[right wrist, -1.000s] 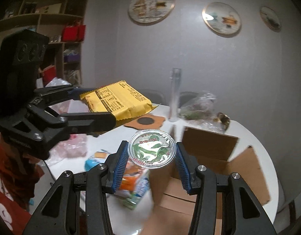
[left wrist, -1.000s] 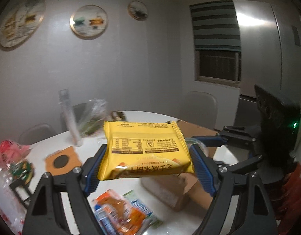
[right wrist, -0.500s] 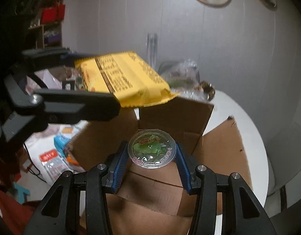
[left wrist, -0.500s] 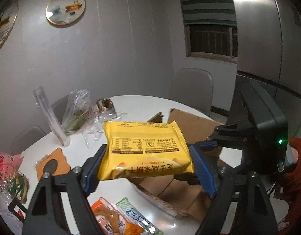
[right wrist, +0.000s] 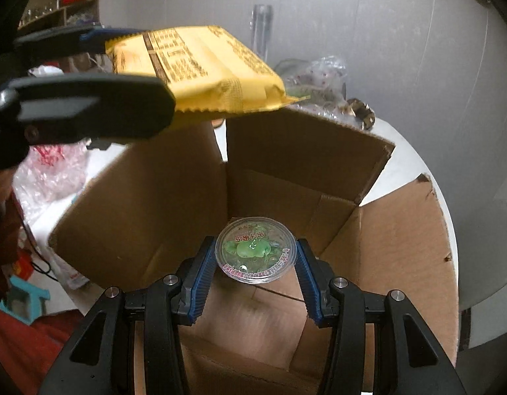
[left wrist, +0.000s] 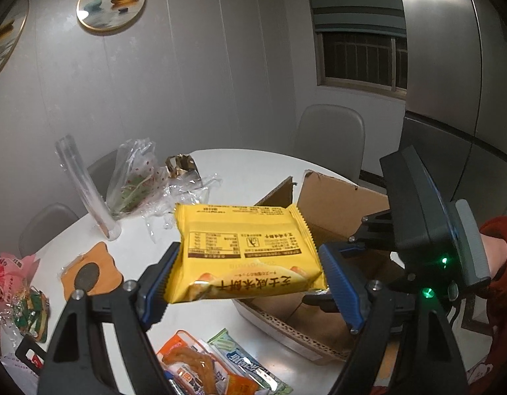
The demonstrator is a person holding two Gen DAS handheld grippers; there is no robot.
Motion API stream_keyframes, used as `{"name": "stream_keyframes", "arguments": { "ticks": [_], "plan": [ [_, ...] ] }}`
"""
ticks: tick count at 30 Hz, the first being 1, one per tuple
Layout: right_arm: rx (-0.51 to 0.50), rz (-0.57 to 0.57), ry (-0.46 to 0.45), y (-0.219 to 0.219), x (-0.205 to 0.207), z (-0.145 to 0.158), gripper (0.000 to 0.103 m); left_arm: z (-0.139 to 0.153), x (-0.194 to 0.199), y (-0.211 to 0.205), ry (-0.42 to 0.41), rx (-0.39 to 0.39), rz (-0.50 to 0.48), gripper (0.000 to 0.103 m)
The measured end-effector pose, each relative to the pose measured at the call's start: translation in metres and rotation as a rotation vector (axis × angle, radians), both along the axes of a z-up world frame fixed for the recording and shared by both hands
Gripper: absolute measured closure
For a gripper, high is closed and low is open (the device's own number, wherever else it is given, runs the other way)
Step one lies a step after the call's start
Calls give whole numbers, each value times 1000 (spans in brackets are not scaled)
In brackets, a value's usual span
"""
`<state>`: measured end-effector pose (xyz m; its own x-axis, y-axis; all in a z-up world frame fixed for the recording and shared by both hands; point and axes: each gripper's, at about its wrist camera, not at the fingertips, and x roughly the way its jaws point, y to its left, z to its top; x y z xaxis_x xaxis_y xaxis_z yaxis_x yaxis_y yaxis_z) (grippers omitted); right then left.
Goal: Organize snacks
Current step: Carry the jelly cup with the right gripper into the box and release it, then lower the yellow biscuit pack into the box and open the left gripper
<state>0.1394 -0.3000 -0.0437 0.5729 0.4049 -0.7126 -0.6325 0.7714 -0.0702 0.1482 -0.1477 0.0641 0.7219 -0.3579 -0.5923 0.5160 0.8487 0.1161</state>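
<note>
My left gripper is shut on a yellow snack pack and holds it in the air above the left flap of an open cardboard box. The pack also shows in the right wrist view, above the box's far left flap. My right gripper is shut on a clear round jelly cup with a green printed lid, held down inside the cardboard box. The right gripper's body shows in the left wrist view, over the box.
On the round white table lie several snack packets at the front, an orange coaster, a clear tube, a crumpled plastic bag and pink-wrapped snacks. A grey chair stands behind the table.
My right gripper has carried the jelly cup from above the table down into the box. My left gripper has moved the yellow pack toward the box.
</note>
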Motion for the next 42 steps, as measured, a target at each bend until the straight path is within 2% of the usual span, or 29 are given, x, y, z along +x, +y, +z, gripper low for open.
{"name": "stream_keyframes", "arguments": {
  "ticks": [6,9,19,24,35,42],
  "plan": [
    [-21,-9,26,3,6,-9,58,-5,4,-5,16,18,-23,23],
    [-24,-17,15,2,2,-7,49,-7,5,-8,23,20,-32,23],
    [27,-21,-13,-19,-18,3,49,-10,5,-22,59,23,-70,23],
    [43,-33,-29,-32,-28,9,45,-12,6,-40,87,41,-112,22],
    [75,-54,-9,-42,-24,3,42,-30,16,-69,177,83,-161,22],
    [101,-60,24,-41,-17,1,42,-34,19,-75,174,106,-162,19]
  ]
}}
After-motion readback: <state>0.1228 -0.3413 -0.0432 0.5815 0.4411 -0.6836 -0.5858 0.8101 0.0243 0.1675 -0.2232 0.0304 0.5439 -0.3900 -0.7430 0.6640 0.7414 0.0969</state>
